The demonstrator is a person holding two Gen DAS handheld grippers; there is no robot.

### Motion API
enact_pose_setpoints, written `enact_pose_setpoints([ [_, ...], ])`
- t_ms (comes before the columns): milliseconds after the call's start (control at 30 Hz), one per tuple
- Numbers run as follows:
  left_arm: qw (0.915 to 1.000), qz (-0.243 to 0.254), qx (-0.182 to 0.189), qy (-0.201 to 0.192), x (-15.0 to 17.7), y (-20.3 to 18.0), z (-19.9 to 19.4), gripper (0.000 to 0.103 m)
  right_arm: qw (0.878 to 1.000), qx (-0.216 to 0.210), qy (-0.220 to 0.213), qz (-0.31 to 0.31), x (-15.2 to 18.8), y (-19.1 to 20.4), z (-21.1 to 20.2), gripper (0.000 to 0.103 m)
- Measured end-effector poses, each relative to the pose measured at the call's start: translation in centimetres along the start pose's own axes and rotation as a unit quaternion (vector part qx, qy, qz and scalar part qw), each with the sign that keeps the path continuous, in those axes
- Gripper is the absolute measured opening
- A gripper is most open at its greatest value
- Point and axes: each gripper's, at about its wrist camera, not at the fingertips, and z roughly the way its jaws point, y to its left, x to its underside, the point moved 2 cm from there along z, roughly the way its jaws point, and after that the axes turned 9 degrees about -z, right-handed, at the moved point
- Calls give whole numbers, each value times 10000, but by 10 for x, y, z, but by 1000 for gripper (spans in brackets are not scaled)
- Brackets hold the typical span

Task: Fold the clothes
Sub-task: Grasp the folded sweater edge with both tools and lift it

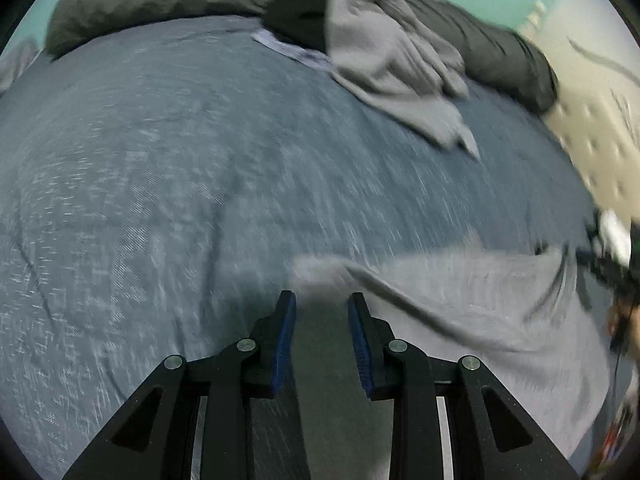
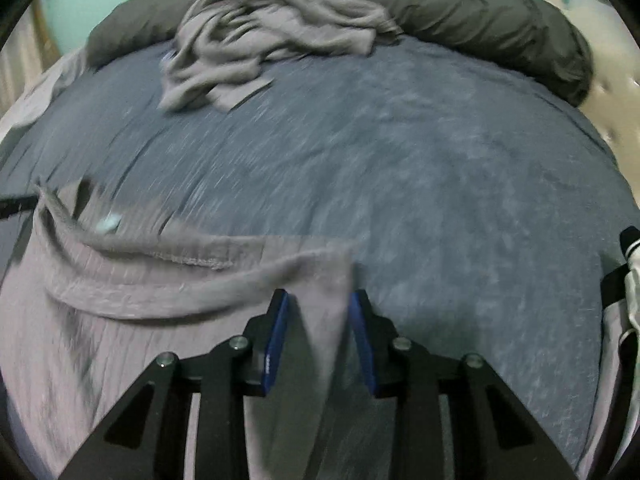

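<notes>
A grey garment [image 1: 472, 304] lies spread on the blue bedspread [image 1: 180, 184], close in front of me. My left gripper [image 1: 322, 300] is open, its jaws apart, with the garment's left corner at its tips. My right gripper [image 2: 318, 300] is open too, with a fold of the same grey garment [image 2: 132, 292] lying between its jaws. The right gripper also shows at the right edge of the left wrist view [image 1: 608, 268]. Both views are blurred by motion.
A second crumpled grey garment [image 1: 396, 68] lies at the far side of the bed; it also shows in the right wrist view [image 2: 260, 44]. A dark grey rolled duvet [image 2: 500, 20] runs along the far edge. The floor [image 1: 600, 128] lies to the right.
</notes>
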Motion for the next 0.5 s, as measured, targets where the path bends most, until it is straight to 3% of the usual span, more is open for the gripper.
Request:
enact_pose_setpoints([
  [133, 9994, -297, 146, -123, -6, 10, 3, 30, 9972, -413, -381, 491, -1, -11, -12, 32],
  [200, 9995, -248, 155, -93, -1, 12, 4, 44, 9950, -652, -362, 662, 5, -12, -10, 38],
  [267, 9995, -243, 188, -53, 4, 14, 7, 48, 9949, -673, -235, 710, 13, -10, -4, 44],
  [467, 9992, -203, 343, -51, 12, 14, 11, 47, 9919, -807, -272, 941, 19, -9, 8, 44],
  [500, 9991, -187, 386, -47, 12, 13, 11, 31, 9922, -827, -299, 880, 18, -7, 8, 42],
])
